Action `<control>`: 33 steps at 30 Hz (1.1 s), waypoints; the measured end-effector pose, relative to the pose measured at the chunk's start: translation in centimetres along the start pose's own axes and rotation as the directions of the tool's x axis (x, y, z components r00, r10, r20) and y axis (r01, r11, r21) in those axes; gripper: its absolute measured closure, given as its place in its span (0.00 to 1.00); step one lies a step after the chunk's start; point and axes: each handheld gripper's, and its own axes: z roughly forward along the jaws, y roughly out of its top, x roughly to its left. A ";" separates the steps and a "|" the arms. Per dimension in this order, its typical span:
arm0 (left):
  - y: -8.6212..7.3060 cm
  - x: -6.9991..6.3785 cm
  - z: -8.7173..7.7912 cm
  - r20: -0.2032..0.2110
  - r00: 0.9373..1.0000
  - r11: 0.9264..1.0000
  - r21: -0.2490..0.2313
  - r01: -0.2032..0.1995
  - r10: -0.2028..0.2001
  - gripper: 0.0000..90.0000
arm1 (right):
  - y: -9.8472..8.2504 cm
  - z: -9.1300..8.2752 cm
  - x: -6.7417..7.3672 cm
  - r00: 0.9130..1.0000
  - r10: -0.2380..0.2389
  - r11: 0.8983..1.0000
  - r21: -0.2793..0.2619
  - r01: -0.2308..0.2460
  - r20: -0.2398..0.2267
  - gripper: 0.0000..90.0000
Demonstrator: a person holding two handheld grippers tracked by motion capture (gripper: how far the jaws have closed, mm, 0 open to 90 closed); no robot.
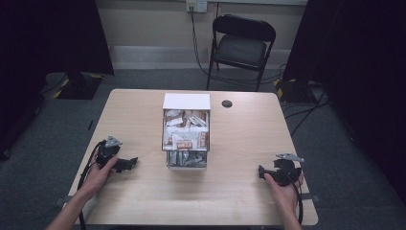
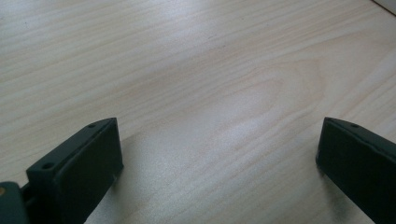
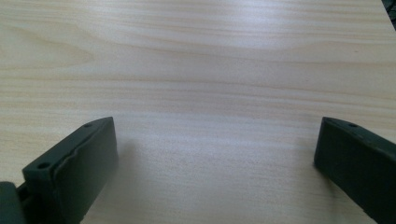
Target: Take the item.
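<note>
A white box (image 1: 186, 101) with a pulled-out drawer (image 1: 186, 143) full of small packets stands in the middle of the light wooden table (image 1: 143, 191). My left gripper (image 1: 130, 163) rests on the table to the drawer's left, held by a hand, pointing toward the drawer. My right gripper (image 1: 261, 172) lies at the table's right front, pointing left. In the left gripper view the left gripper (image 2: 219, 144) has its jaws wide apart over bare wood. The right gripper (image 3: 215, 144) in its own view is likewise open with nothing between the jaws.
A round cable hole (image 1: 227, 103) sits in the table right of the box. Behind the table stands a black folding chair (image 1: 242, 45). Dark curtains hang at both sides, and cables run over the grey floor (image 1: 325, 139).
</note>
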 end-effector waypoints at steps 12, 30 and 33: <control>0.0 0.0 0.0 0.000 1.000 1.000 0.000 0.000 0.000 0.00 | -0.1 -0.3 0.2 1.000 -0.002 1.000 -0.026 0.002 -0.012 0.14; 0.0 0.0 0.0 0.002 1.000 1.000 0.004 -0.001 0.001 0.00 | 0.7 -1.0 0.8 0.999 -0.002 1.000 -0.006 0.002 -0.043 0.21; 0.0 0.0 0.0 0.002 1.000 1.000 0.004 -0.001 0.001 0.00 | 0.8 -1.1 0.8 0.999 -0.004 1.000 -0.009 0.004 -0.052 0.21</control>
